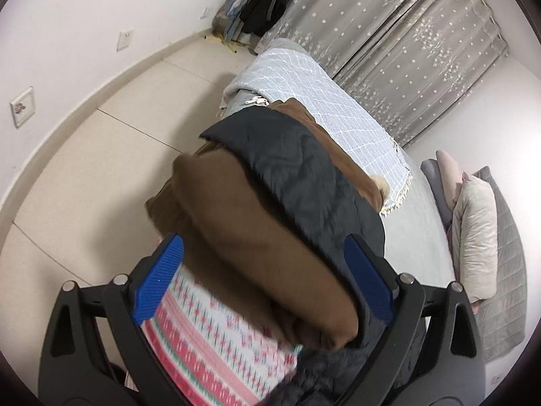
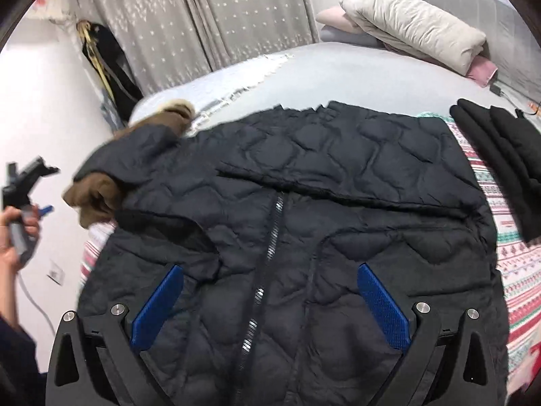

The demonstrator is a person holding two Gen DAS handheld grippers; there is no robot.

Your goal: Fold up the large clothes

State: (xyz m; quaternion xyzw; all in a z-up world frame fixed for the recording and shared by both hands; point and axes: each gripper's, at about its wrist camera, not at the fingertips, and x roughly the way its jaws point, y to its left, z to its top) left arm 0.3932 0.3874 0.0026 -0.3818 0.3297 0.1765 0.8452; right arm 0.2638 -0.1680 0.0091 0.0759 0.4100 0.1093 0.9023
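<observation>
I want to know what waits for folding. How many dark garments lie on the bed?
2. The quilted jacket with brown lining lies spread in the middle of the bed; a black garment, already folded, lies to its right on the patterned blanket. Others may be hidden.

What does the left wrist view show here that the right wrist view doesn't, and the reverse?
Left wrist only: wall sockets and bare floor tiles.
Right wrist only: the jacket's zipper, folded black clothes, and the person's hand holding the left claw.
Both: dark quilted jacket with brown lining, starred curtain, pillows, patterned blanket.
</observation>
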